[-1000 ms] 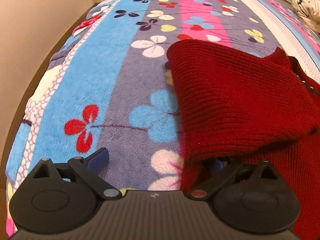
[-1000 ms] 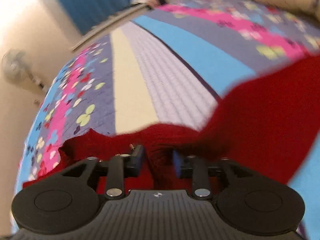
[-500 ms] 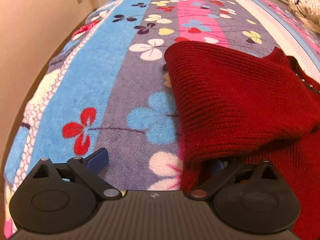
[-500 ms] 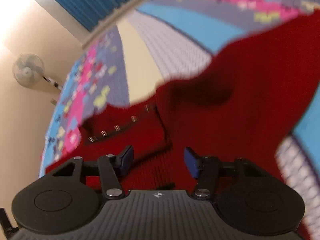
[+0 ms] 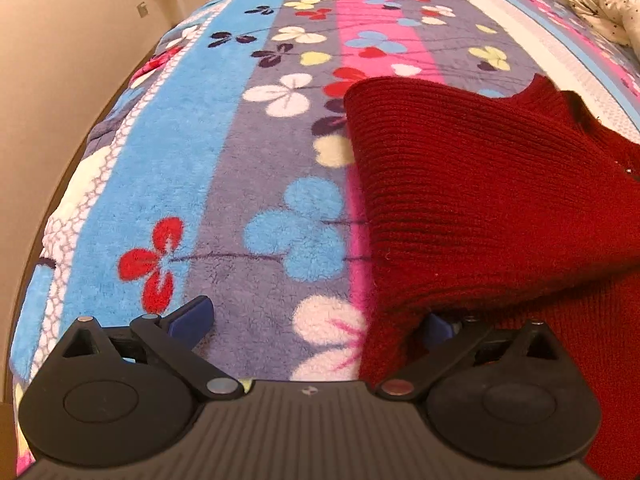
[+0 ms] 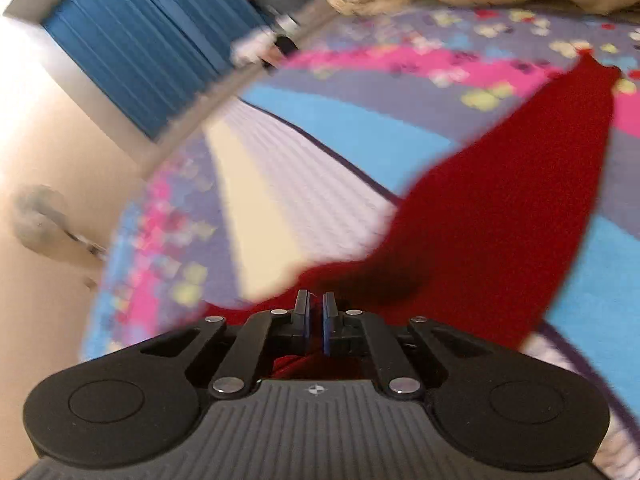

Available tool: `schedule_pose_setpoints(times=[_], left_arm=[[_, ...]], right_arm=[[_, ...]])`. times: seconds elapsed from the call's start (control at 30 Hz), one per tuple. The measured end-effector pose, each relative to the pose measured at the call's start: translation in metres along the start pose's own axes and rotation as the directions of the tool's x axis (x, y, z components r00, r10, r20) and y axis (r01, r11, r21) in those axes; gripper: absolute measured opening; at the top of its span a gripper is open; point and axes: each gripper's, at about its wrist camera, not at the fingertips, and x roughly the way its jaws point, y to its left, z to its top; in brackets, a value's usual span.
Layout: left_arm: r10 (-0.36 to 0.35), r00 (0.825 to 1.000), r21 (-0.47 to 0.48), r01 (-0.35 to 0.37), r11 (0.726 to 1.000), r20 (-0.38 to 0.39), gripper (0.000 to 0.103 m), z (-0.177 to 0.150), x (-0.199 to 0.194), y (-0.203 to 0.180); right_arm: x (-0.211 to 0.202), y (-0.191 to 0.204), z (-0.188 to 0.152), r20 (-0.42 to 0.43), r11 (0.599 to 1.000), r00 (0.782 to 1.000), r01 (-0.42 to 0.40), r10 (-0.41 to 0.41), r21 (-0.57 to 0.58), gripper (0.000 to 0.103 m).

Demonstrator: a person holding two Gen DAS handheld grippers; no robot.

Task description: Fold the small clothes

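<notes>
garment: red knit sweater (image 5: 480, 184) lies on the floral fleece blanket (image 5: 224, 160) over the bed, away from the blanket's left edge, partly folded over itself.
left gripper (image 5: 316, 320): jaws spread wide, gripping nothing; right finger tucked under the sweater's near fold, left finger over bare blanket.
right gripper (image 6: 316, 312): jaws closed to a slit, red knit bunched right at the tips; looks pinched, blur makes it unsure.
key relation: from the right gripper the sweater (image 6: 520, 200) runs ahead and rightward, long axis toward the blanket's far edge.
nearer hand: both at the cloth; only the right seems to hold it.
judgement: next fold likely led by the right.
</notes>
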Motion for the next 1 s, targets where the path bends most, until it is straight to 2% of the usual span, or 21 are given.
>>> schedule_pose_setpoints(times=[0.03, 0.07, 0.13, 0.2, 0.23, 0.27, 0.33, 0.37, 0.4, 0.43, 0.47, 0.53, 0.57, 0.63, 0.67, 0.73, 0.8, 0.87, 0.93, 1.0], left_arm=[[-0.003, 1.0, -0.008, 0.003, 1.0, -0.004, 0.103, 0.001, -0.002, 0.001], [-0.013, 1.0, -0.017, 0.013, 1.0, -0.007, 0.103, 0.001, -0.006, 0.003], [-0.035, 0.999, -0.015, 0.035, 0.999, 0.014, 0.103, -0.001, -0.021, 0.006], [-0.051, 0.998, -0.011, 0.051, 0.999, 0.037, 0.102, -0.004, -0.039, 0.007], [-0.064, 0.996, -0.008, 0.065, 0.998, 0.06, 0.102, -0.005, -0.05, 0.007], [-0.083, 0.993, -0.006, 0.084, 0.996, 0.087, 0.102, -0.005, -0.062, 0.007], [-0.116, 0.985, -0.014, 0.119, 0.993, 0.128, 0.102, -0.001, -0.078, 0.005], [-0.127, 0.981, -0.024, 0.131, 0.991, 0.147, 0.103, 0.004, -0.083, 0.002], [-0.132, 0.978, -0.027, 0.138, 0.99, 0.16, 0.103, 0.01, -0.084, -0.002], [-0.12, 0.98, -0.025, 0.125, 0.992, 0.159, 0.103, 0.016, -0.079, -0.008], [-0.092, 0.985, -0.025, 0.097, 0.995, 0.146, 0.103, 0.021, -0.071, -0.015], [-0.059, 0.993, -0.001, 0.059, 0.998, 0.104, 0.103, 0.027, -0.045, -0.03], [-0.024, 0.998, 0.027, 0.023, 0.999, 0.057, 0.103, 0.027, -0.027, -0.039], [0.027, 0.999, 0.055, -0.025, 0.998, -0.034, 0.103, 0.024, 0.004, -0.048], [0.019, 0.999, 0.028, -0.018, 0.999, -0.029, 0.103, 0.023, 0.006, -0.046], [0.01, 0.999, -0.01, -0.01, 1.0, -0.034, 0.103, 0.026, -0.007, -0.04], [0.014, 1.0, -0.005, -0.014, 1.0, 0.013, 0.103, 0.023, -0.035, -0.036], [0.017, 0.997, 0.023, -0.019, 1.0, 0.074, 0.103, 0.012, -0.072, -0.035], [0.004, 0.994, 0.024, -0.006, 1.0, 0.108, 0.103, -0.008, -0.109, -0.033], [-0.01, 0.992, -0.011, 0.012, 1.0, 0.123, 0.103, -0.034, -0.149, -0.03]], right_arm=[[0.021, -0.007, -0.006, -0.085, 0.999, 0.996, 0.033, -0.036, -0.034, 0.005], [0.032, -0.014, -0.013, -0.119, 0.996, 0.991, 0.056, -0.064, -0.064, 0.005], [0.028, -0.009, -0.018, -0.068, 0.988, 0.996, 0.044, -0.054, -0.145, 0.006], [0.018, -0.005, -0.014, -0.085, 0.987, 0.993, 0.066, -0.079, -0.149, 0.016], [0.013, -0.005, -0.011, -0.092, 0.988, 0.991, 0.081, -0.094, -0.133, 0.025], [0.001, -0.005, -0.01, -0.064, 0.988, 0.992, 0.104, -0.112, -0.113, 0.039], [-0.025, 0.002, -0.01, 0.05, 0.975, 0.984, 0.179, -0.173, -0.134, 0.056], [-0.034, 0.009, -0.011, 0.105, 0.968, 0.982, 0.176, -0.159, -0.177, 0.051], [-0.039, 0.015, -0.013, 0.123, 0.963, 0.986, 0.142, -0.116, -0.231, 0.044], [-0.039, 0.022, -0.015, 0.112, 0.955, 0.991, 0.097, -0.068, -0.281, 0.028], [-0.036, 0.029, -0.015, 0.073, 0.946, 0.997, 0.045, -0.022, -0.321, 0.023], [-0.019, 0.039, -0.018, -0.01, 0.938, 1.0, -0.026, 0.024, -0.345, 0.023], [-0.002, 0.042, -0.022, -0.054, 0.935, 0.999, -0.023, 0.004, -0.354, 0.023], [0.032, 0.033, -0.033, -0.147, 0.933, 0.983, 0.051, -0.109, -0.356, 0.02], [0.035, 0.027, -0.038, -0.113, 0.937, 0.99, 0.041, -0.085, -0.348, 0.019], [0.027, 0.034, -0.039, -0.106, 0.918, 0.991, 0.037, -0.086, -0.395, 0.02], [0.0, 0.034, -0.029, -0.129, 0.937, 0.99, 0.008, -0.056, -0.348, 0.031], [-0.038, 0.028, -0.019, -0.126, 0.953, 0.992, -0.024, -0.014, -0.301, 0.057], [-0.085, 0.029, -0.022, -0.088, 0.953, 0.996, -0.045, 0.02, -0.299, 0.067], [-0.128, 0.03, -0.03, -0.074, 0.947, 0.997, -0.059, 0.038, -0.315, 0.073]])
